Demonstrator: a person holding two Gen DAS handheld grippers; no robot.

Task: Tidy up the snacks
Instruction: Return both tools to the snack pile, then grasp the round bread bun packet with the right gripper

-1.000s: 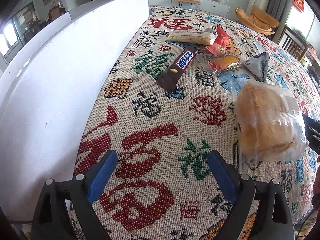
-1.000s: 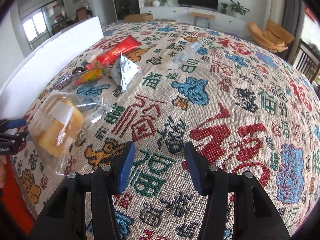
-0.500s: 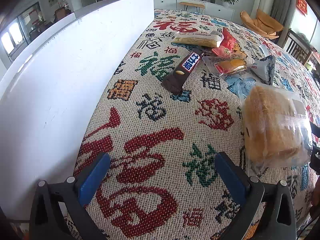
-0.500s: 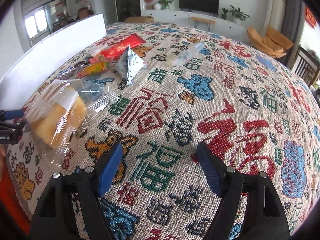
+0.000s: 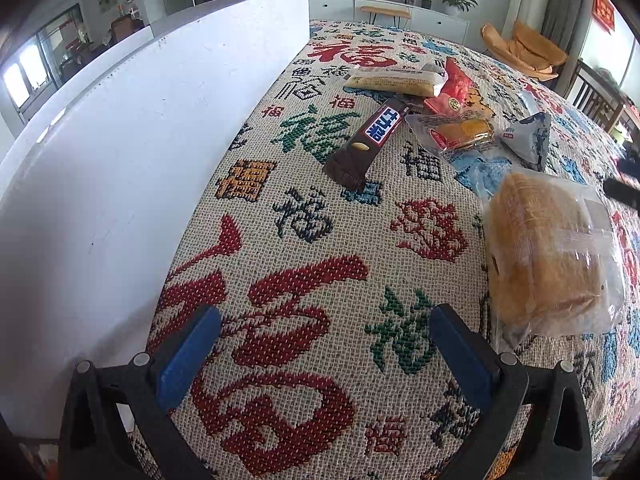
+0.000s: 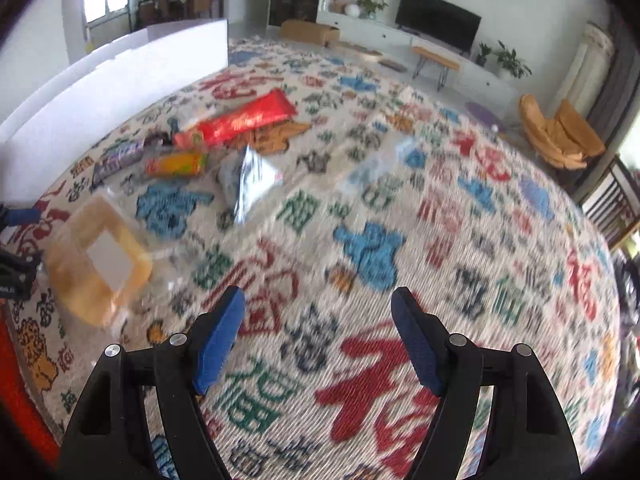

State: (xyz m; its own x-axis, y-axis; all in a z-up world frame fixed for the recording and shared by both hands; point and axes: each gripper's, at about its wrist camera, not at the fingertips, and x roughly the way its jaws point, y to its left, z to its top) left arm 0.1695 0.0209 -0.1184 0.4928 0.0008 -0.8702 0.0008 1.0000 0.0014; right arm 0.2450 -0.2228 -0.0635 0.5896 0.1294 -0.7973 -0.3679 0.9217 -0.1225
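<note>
Woven cloth patterned with red, green and blue characters covers the bench (image 5: 320, 240), and a white board (image 5: 120, 160) stands upright along its left edge, with a living room behind. Both tools look to be between grasps: the left hand-held gripper (image 5: 320, 344) hangs over bare cloth with its jaws spread wide and nothing between them, and the right hand-held gripper (image 6: 318, 336) has just been opening its jaws, which are also empty, over a blurred patch of cloth. The snacks lie loosely grouped: a bagged bread loaf (image 5: 548, 252) nearest, just right of the left tool; beyond it a dark chocolate bar (image 5: 368, 140), a clear-wrapped orange cake (image 5: 456, 132), a red packet (image 5: 452, 88), a pale long packet (image 5: 392, 80) and a small silver pouch (image 5: 528, 136). My reading is that the bread has been set in place and the next item is still to be chosen. Picking one calls for reaching past the bread and closing on a flat wrapper lying flush on the cloth, which probably needs a low, angled approach. The packets at the far cluster touch or overlap, so a grab there could drag a neighbour. Motion blur hides finer detail in the right view.
</note>
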